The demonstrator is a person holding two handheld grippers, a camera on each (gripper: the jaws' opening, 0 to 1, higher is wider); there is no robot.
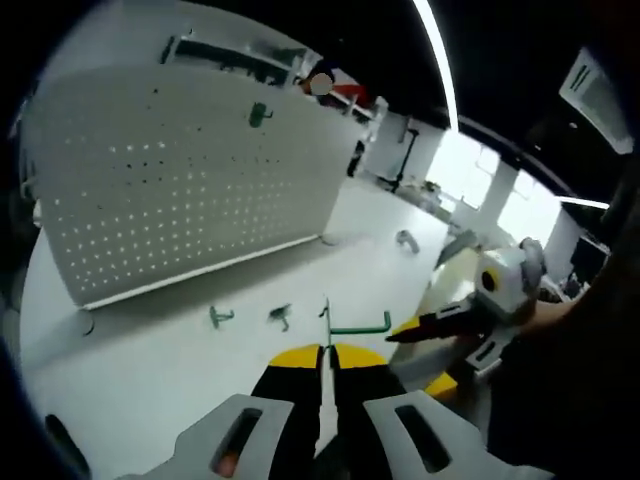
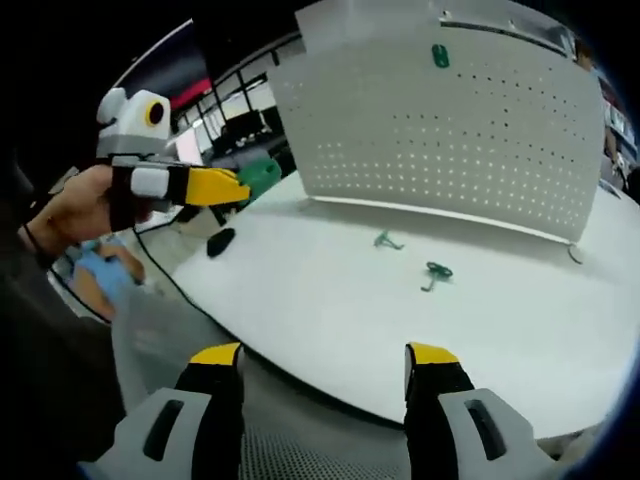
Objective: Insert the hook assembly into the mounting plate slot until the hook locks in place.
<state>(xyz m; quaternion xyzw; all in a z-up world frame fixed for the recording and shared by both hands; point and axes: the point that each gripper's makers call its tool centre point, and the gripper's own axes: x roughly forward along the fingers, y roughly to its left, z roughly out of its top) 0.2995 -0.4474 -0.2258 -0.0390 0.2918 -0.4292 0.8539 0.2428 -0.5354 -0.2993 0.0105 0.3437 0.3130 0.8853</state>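
In the left gripper view, we see our left gripper with its yellow-tipped jaws pressed together on a green hook, whose long arm sticks out to the right above the white table. Just right of it, the right gripper comes in from the side, its tips close to the hook's end; we cannot tell whether they touch.

Farther out on the table lie two small green hooks and a grey one. Beyond them stands the white pegboard, upright, with one green hook hung near its top.

In the right gripper view, our right gripper has its jaws wide apart and holds nothing. A hand grips the left gripper at the upper left.
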